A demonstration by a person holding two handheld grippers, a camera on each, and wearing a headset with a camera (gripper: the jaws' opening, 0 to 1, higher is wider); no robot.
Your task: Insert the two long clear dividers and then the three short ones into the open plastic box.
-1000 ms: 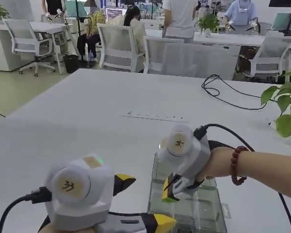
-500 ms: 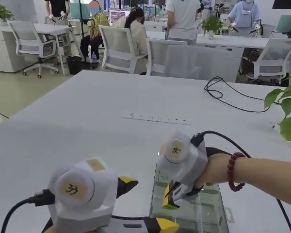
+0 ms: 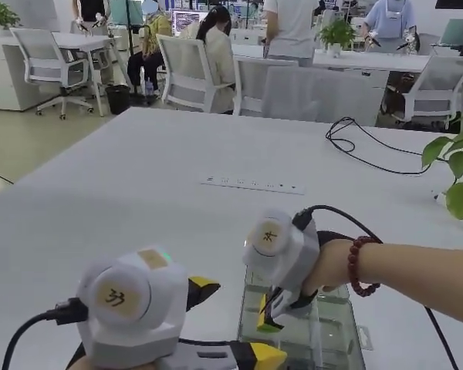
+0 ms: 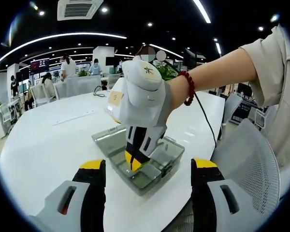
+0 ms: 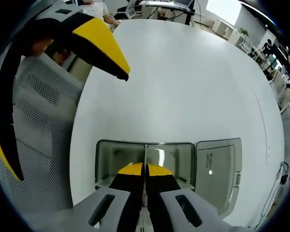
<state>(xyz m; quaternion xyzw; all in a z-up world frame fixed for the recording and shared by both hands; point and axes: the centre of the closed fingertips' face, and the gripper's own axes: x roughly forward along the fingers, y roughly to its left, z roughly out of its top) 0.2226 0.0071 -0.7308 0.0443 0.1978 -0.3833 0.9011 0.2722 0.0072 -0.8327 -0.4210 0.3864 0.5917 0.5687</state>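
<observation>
bench (image 3: 139, 177): you're working on a white top | plastic box (image 3: 333, 333): sitting open by your near edge | strip (image 3: 252, 185): lying mid-bench | black cable (image 3: 329, 137): looping far right

In the head view the bottom edge cuts off the near end of the box (image 3: 328, 339) and the body of the left claw (image 3: 243, 322). The right claw (image 3: 272, 317) covers the box's far left corner. In the right gripper view the clear divider (image 5: 145, 153) shows just as a thin edge-on line, its lower end hidden between the pressed-together jaws. The print on the lid (image 5: 216, 166) is too small to read.
</observation>
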